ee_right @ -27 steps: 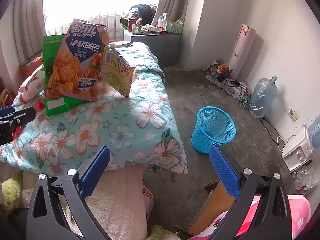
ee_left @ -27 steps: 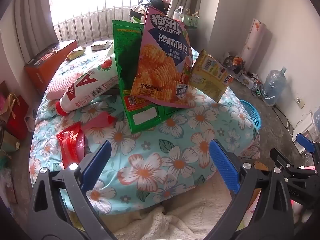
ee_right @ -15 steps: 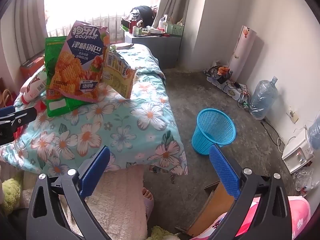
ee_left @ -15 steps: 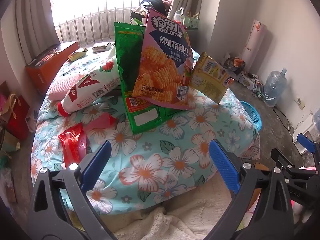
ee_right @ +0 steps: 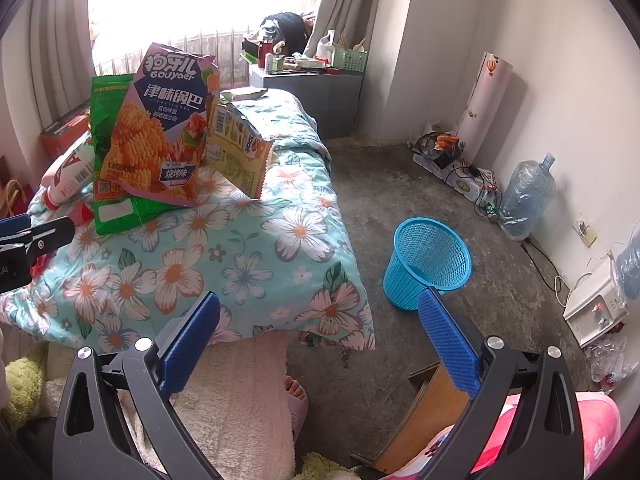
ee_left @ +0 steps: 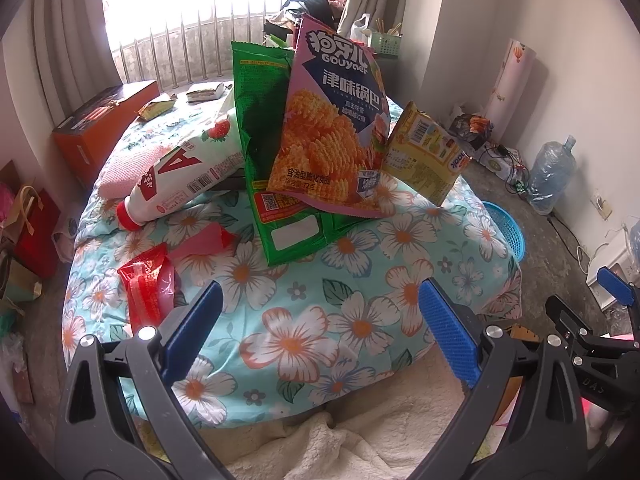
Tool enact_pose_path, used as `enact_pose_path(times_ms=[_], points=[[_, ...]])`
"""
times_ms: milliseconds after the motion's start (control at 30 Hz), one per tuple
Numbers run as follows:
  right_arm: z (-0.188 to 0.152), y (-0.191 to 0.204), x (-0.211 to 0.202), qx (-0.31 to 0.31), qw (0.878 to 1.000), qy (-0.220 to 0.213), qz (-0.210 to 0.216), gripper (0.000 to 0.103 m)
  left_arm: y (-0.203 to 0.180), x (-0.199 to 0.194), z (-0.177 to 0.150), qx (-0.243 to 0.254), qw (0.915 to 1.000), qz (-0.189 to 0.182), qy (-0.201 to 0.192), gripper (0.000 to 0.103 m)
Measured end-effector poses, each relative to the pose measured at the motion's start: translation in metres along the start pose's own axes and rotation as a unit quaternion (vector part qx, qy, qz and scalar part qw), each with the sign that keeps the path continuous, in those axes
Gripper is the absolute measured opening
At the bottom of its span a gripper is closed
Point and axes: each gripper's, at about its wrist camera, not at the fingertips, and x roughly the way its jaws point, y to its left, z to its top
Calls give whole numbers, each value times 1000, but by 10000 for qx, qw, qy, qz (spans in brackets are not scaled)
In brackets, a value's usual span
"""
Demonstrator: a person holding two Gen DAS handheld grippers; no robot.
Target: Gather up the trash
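Hovering wide open and empty, left gripper (ee_left: 316,336) and right gripper (ee_right: 316,336) — leaning snack bags (ee_left: 332,136) may topple if nudged; basket (ee_right: 428,260) stands lower right, off the bed (ee_left: 360,320).

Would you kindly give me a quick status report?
Both claws, left and right, open, empty. Snack bags and bottle on the bed, untouched. Blue bin on the floor, nothing blocking.
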Motion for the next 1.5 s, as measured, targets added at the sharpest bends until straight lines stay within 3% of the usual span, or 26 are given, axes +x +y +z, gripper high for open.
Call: enact_pose_path(times_ms=[1500], points=[[0, 2, -1, -13, 10000, 0, 60, 96, 3, 6, -3, -40, 10000, 17, 48, 94]])
